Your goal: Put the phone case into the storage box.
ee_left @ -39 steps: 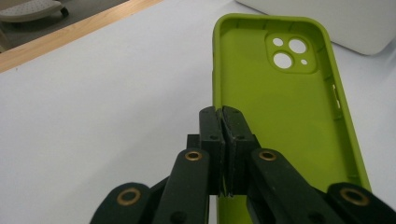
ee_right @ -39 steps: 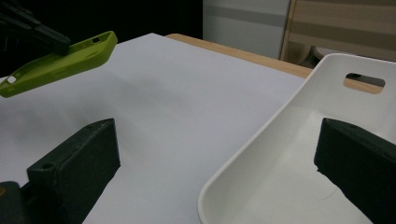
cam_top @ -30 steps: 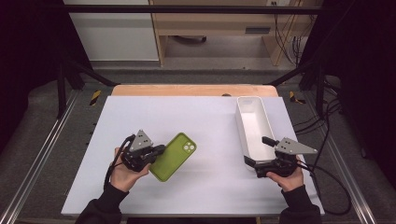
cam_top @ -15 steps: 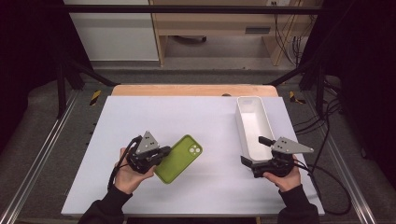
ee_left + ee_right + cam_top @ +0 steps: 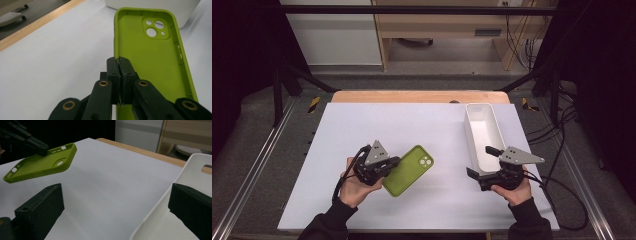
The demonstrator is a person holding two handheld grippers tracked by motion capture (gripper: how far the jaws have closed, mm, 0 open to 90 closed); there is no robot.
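Left gripper [image 5: 119,82] pinches the green phone case [image 5: 152,62] by 1 side wall, lifted toward the white bin [image 5: 482,134], right gripper [image 5: 112,212] gaping wide beside it.

From the left gripper view I lose the near end of the green phone case [image 5: 150,62] below the frame, and my left hand-held gripper [image 5: 119,65] covers part of its rim. The white tray [image 5: 190,195] runs off the right edge in the right gripper view. I cannot tell whether the case touches the counter [image 5: 362,125].
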